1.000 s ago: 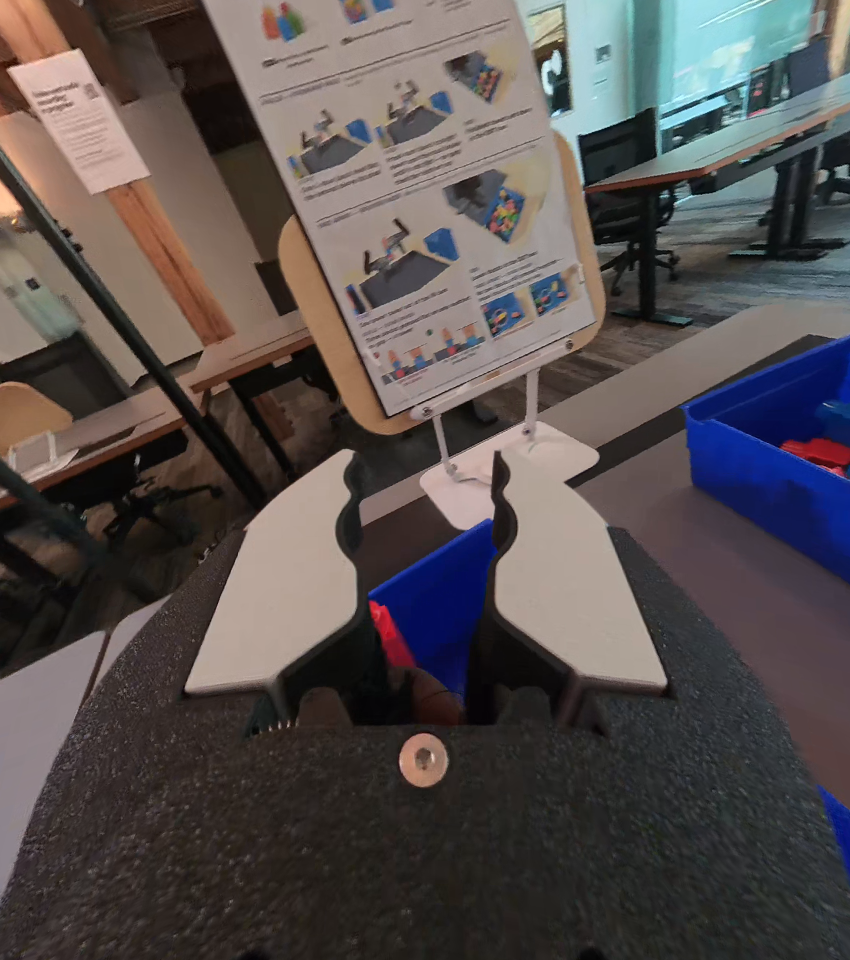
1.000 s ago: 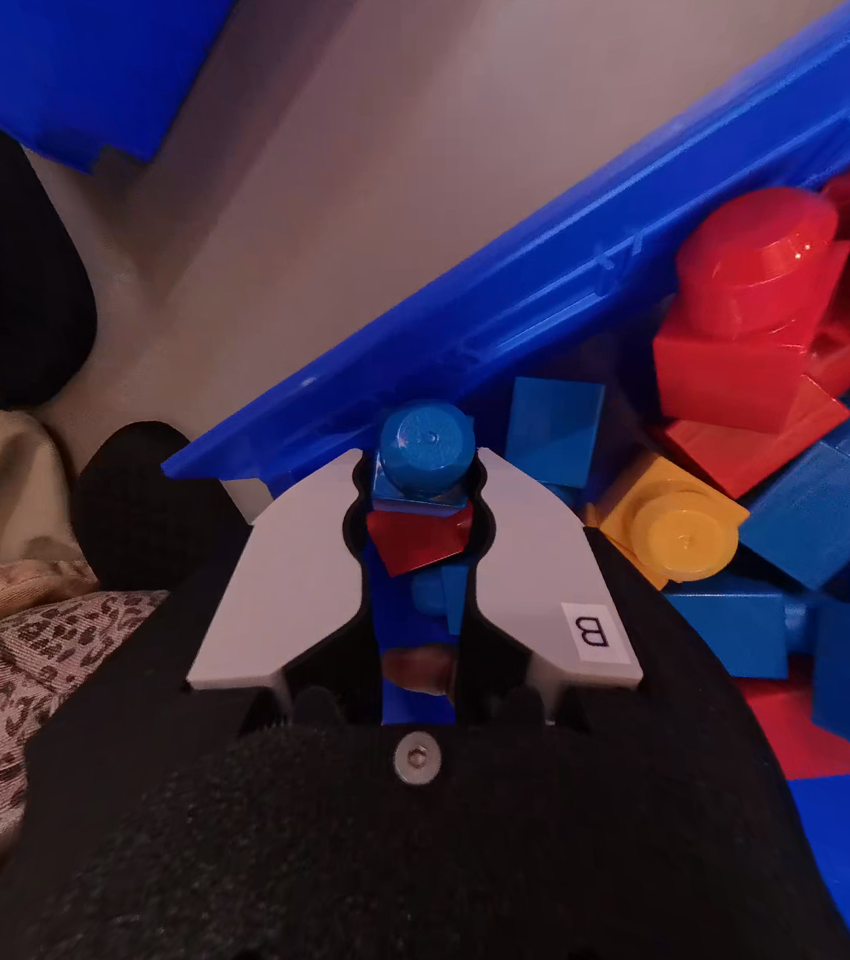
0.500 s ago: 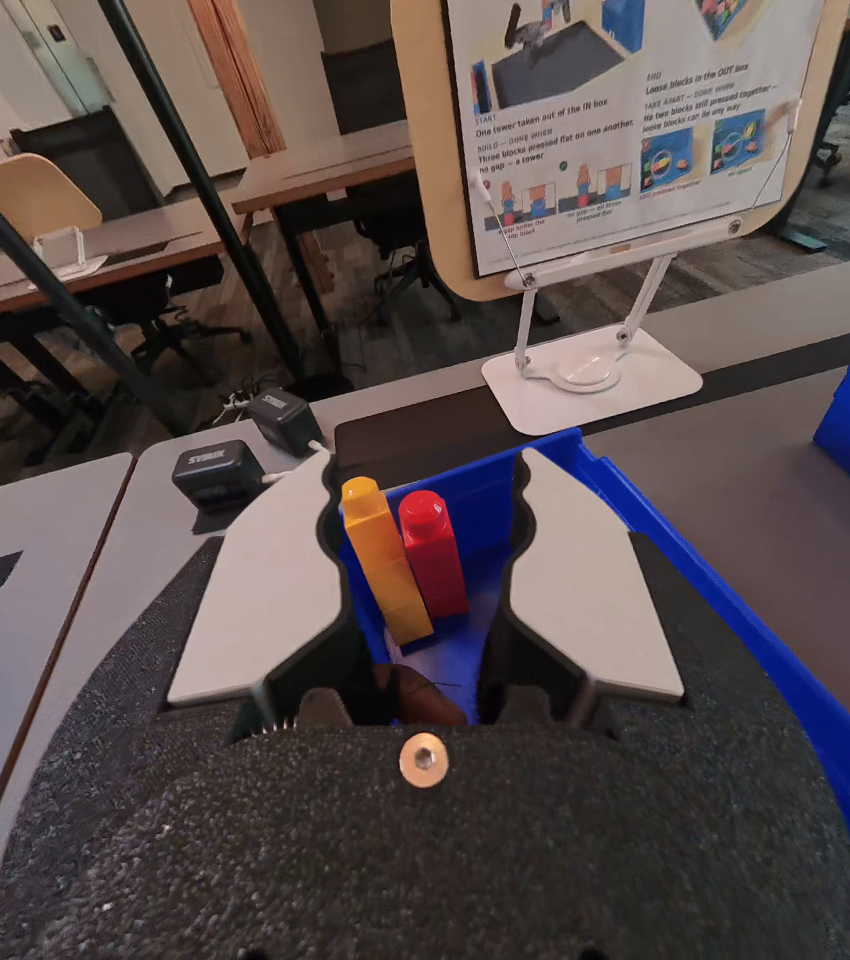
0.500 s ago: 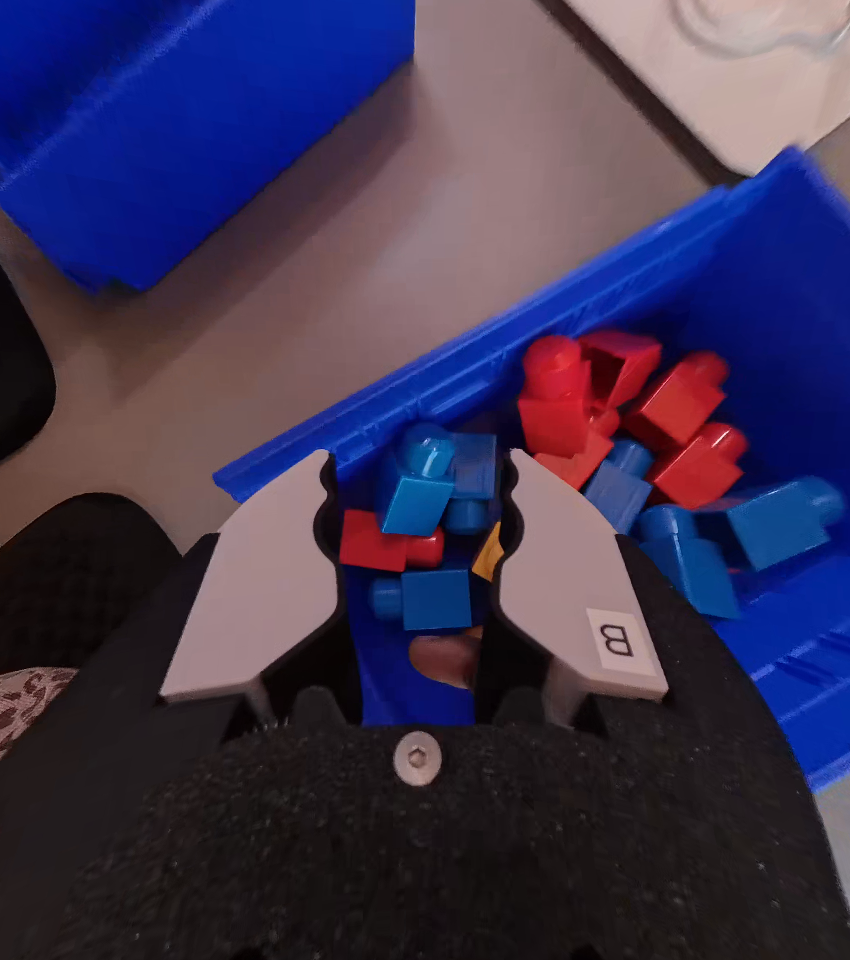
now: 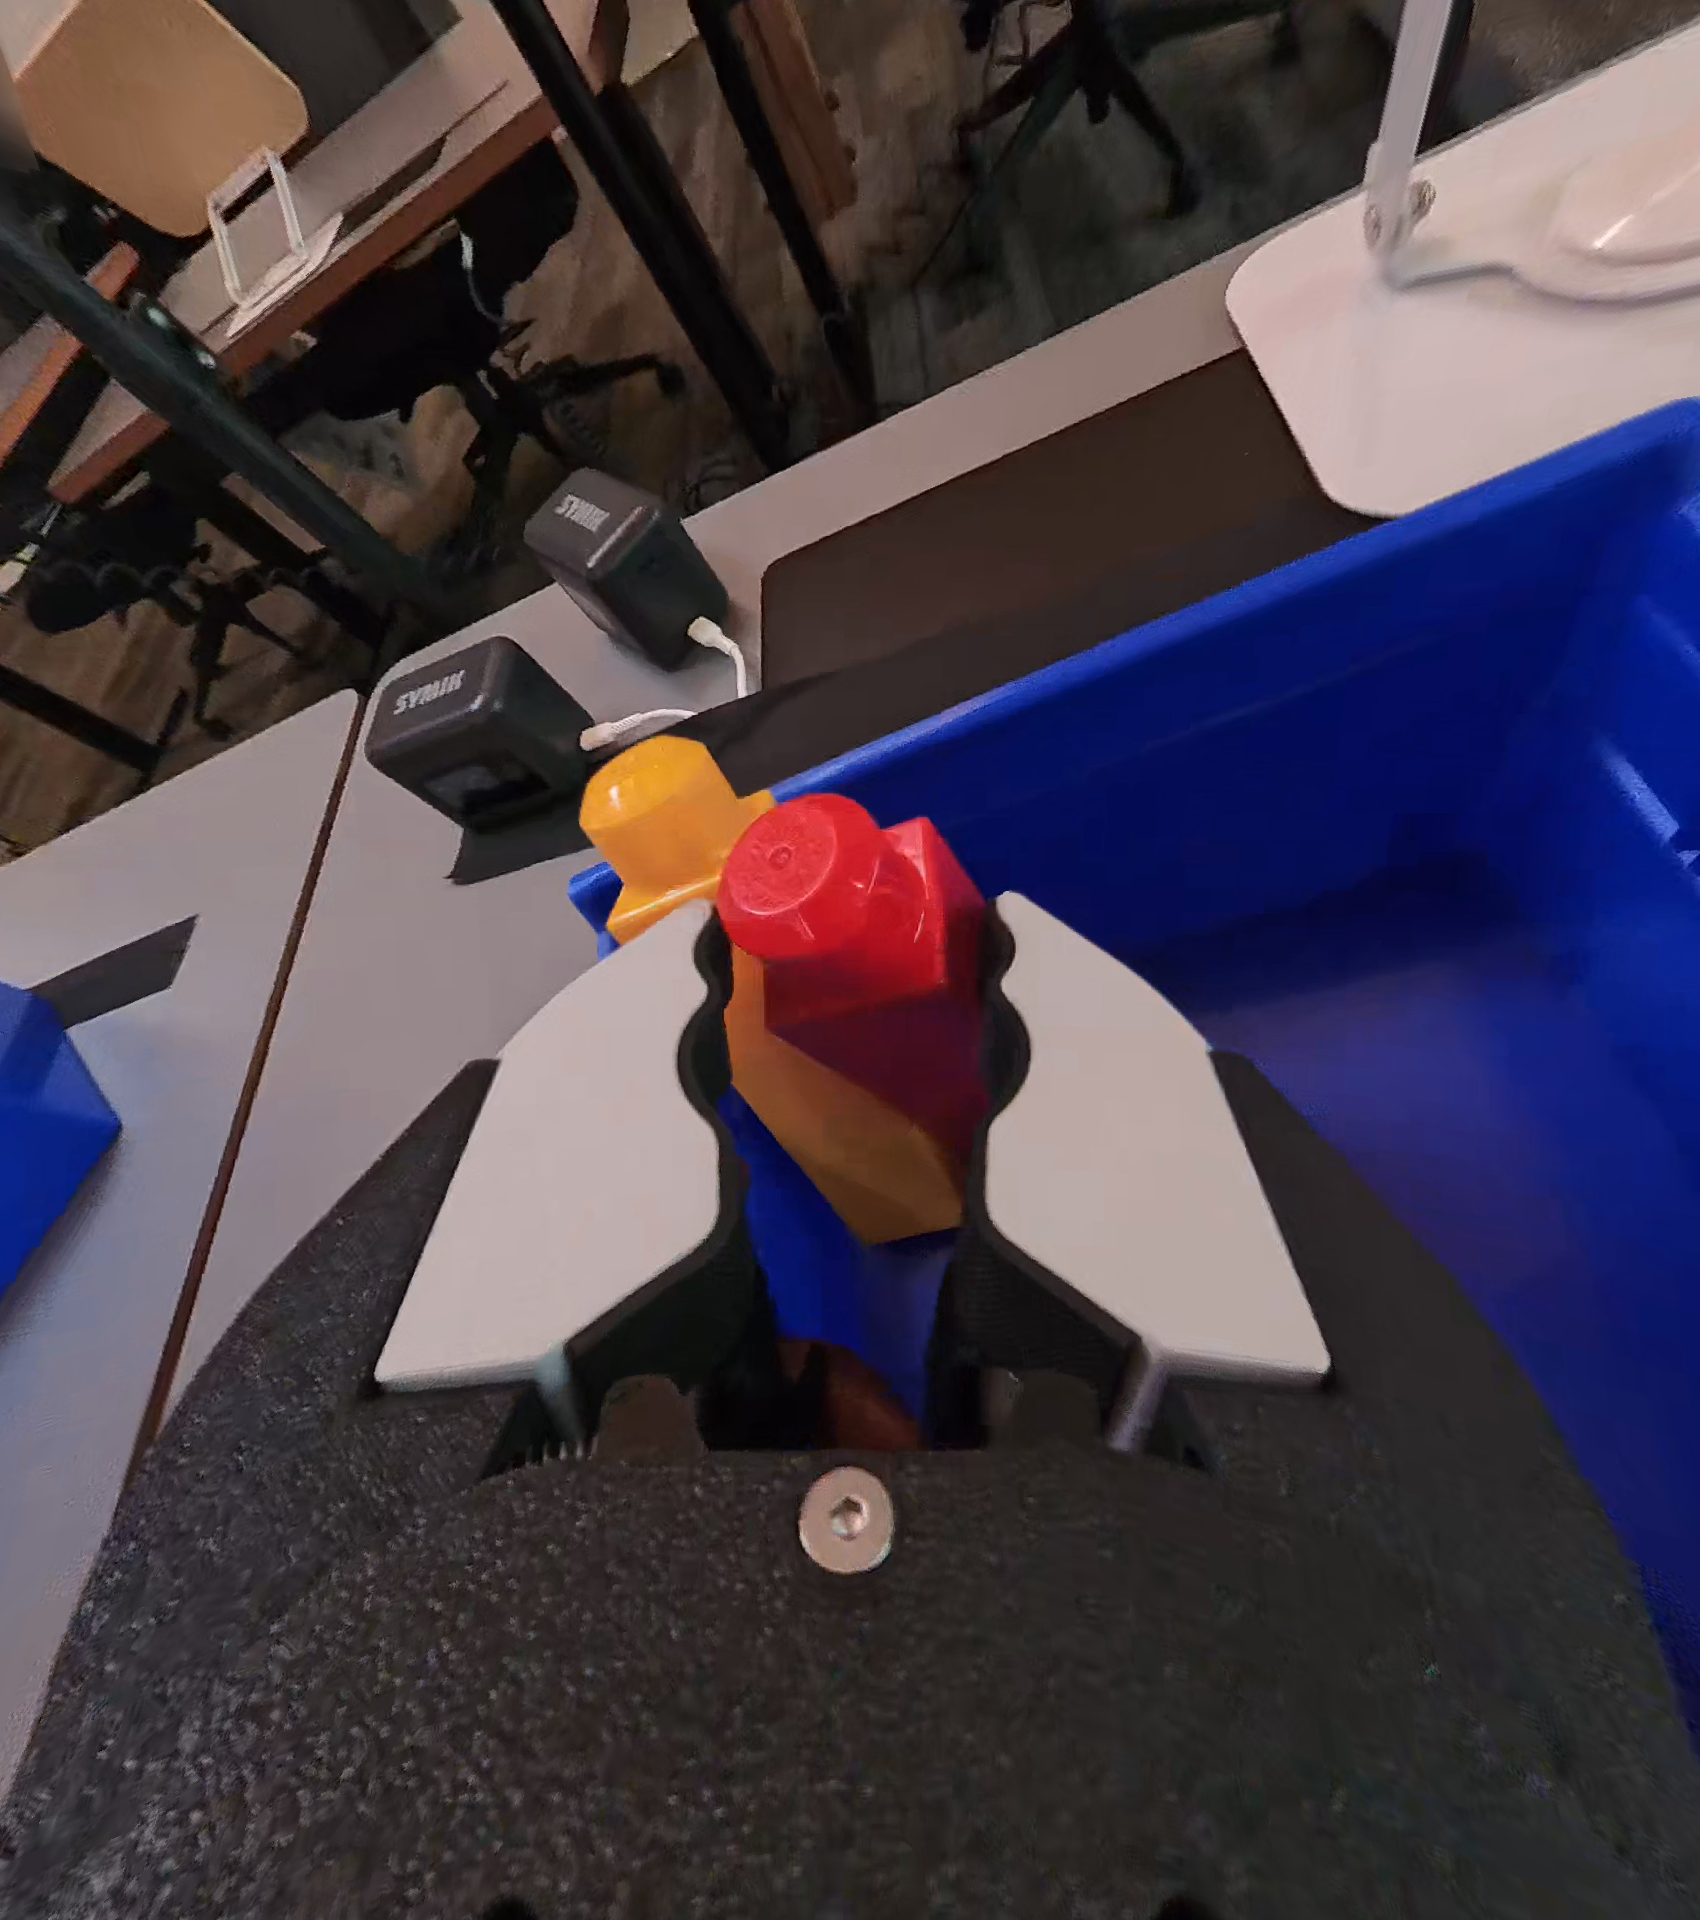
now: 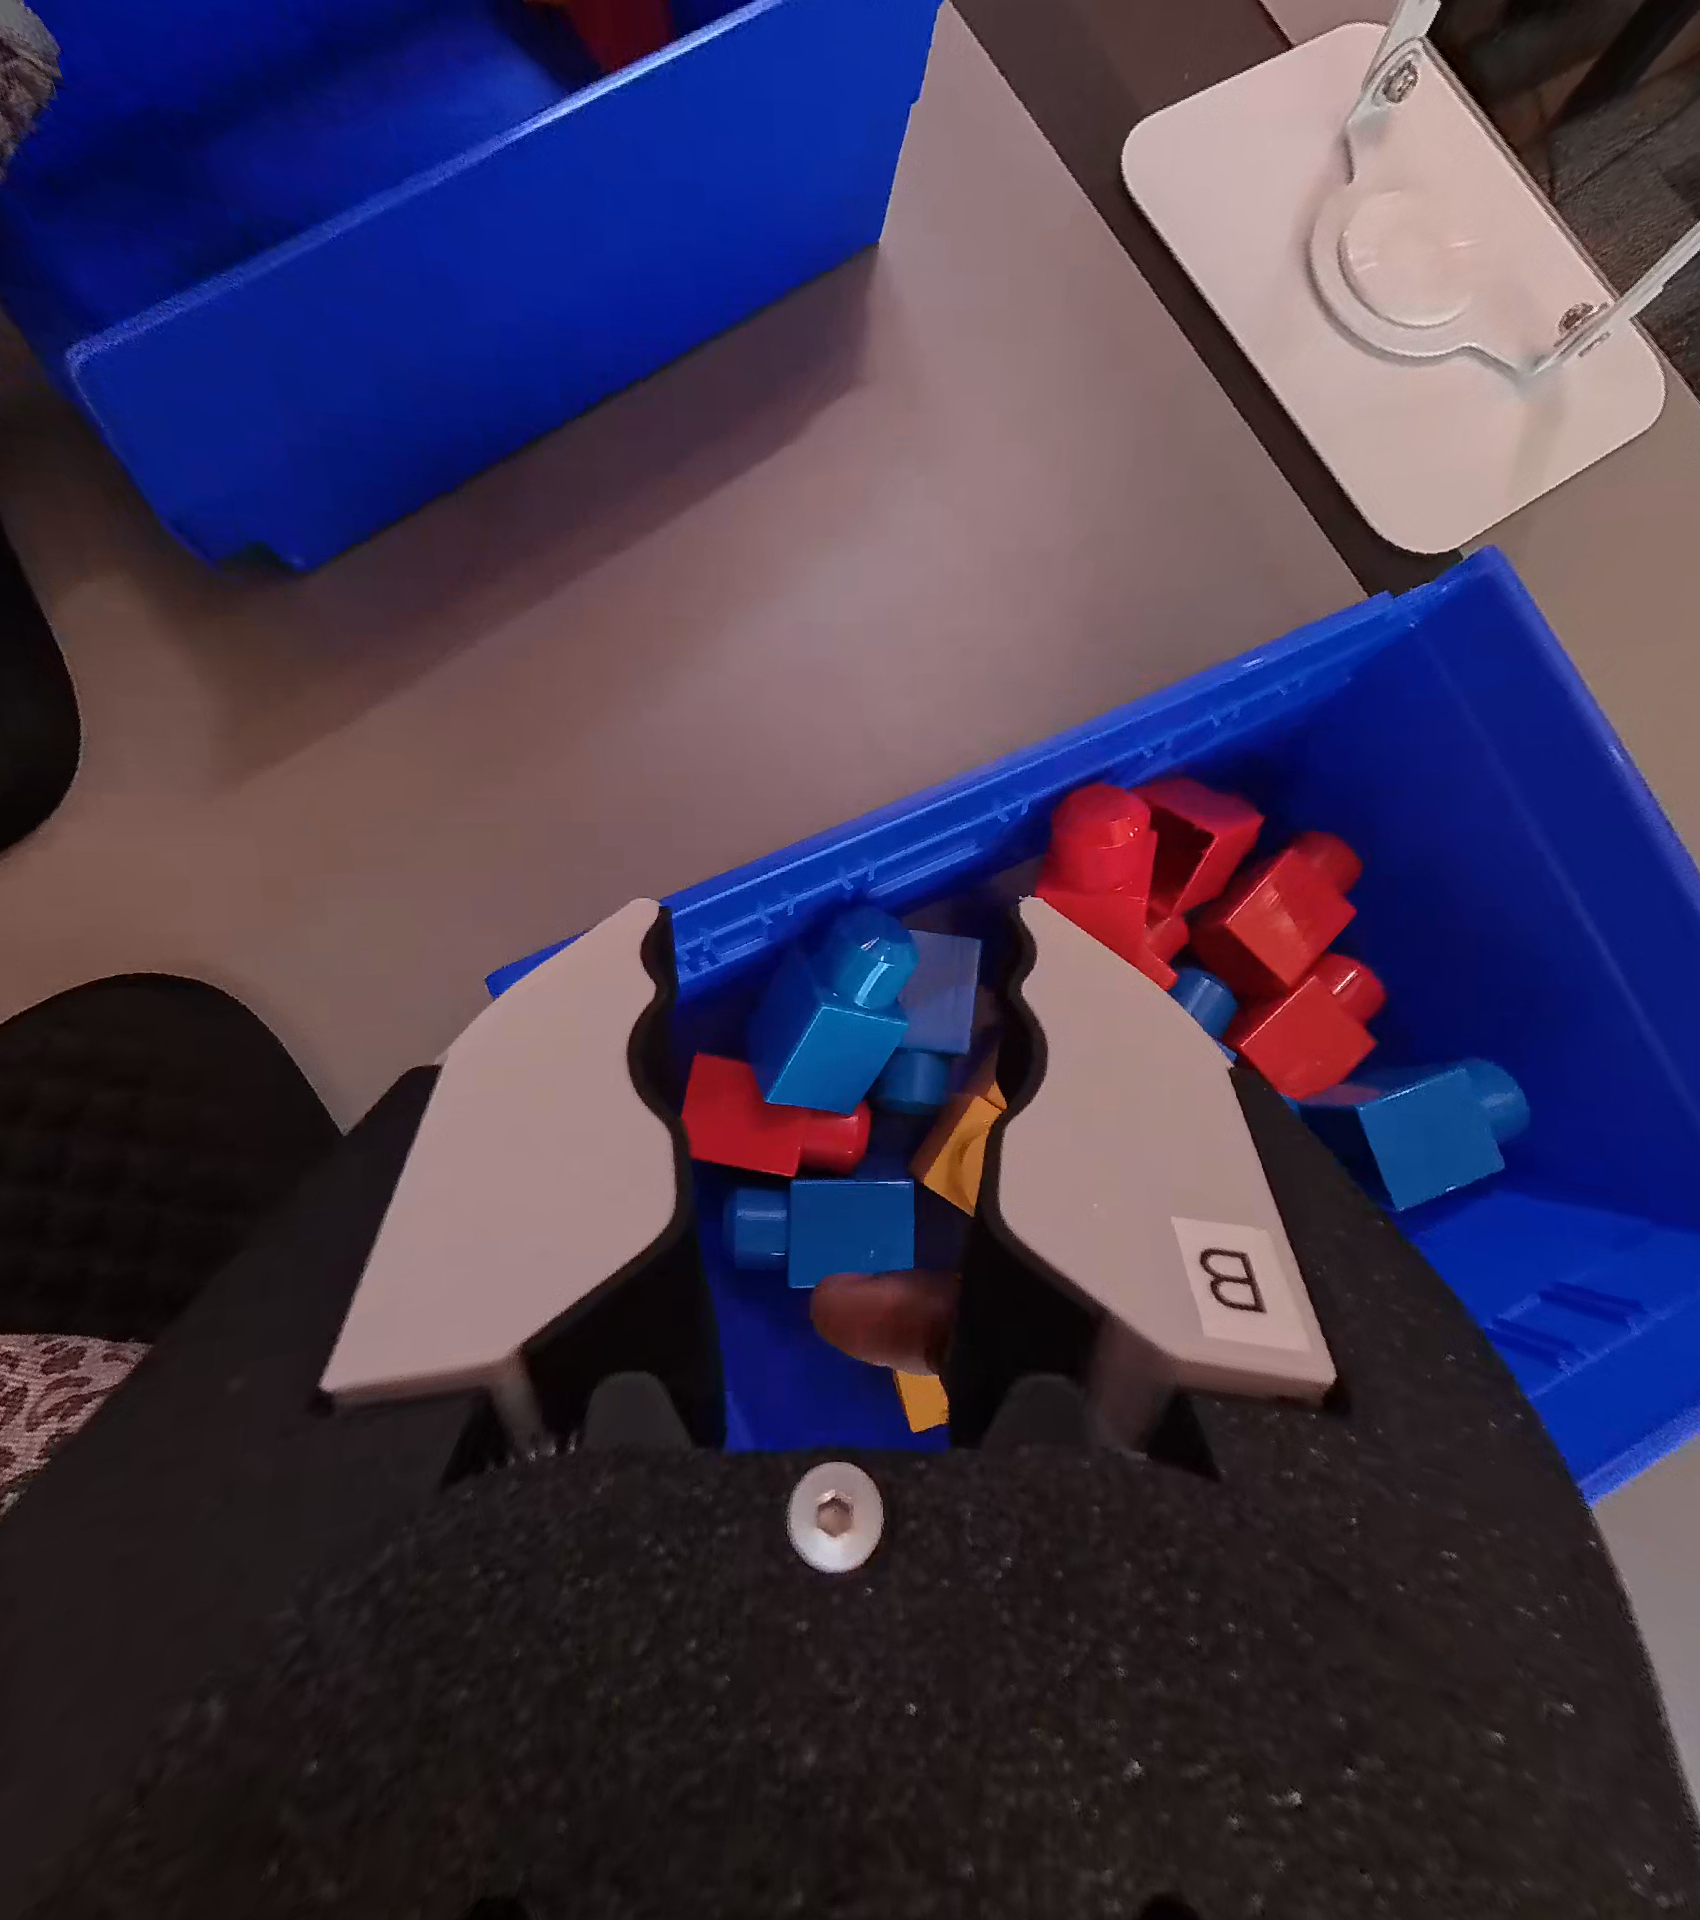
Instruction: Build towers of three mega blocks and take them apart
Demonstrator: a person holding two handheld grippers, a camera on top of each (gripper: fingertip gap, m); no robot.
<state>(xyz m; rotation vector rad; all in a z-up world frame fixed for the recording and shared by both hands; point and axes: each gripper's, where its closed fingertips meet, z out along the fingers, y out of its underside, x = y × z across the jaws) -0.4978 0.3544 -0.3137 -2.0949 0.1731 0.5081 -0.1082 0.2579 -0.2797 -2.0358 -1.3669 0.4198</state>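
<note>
Towers: red tower and yellow tower upright in my left bin, between left gripper jaws, spread, unclamped. Right gripper spread, empty, above loose blocks.

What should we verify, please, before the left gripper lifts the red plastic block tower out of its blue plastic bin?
1. Left gripper fingers flank the red plastic block tower: ok.
2. Only one tower between the fingers: not ok; the orange plastic block tower sits there too.
3. Firm grip on the red tower: cannot tell.
4. Right gripper open and empty: ok.
5. Right gripper clear of the towers, over the other blue plastic bin of loose blocks: ok.
</note>
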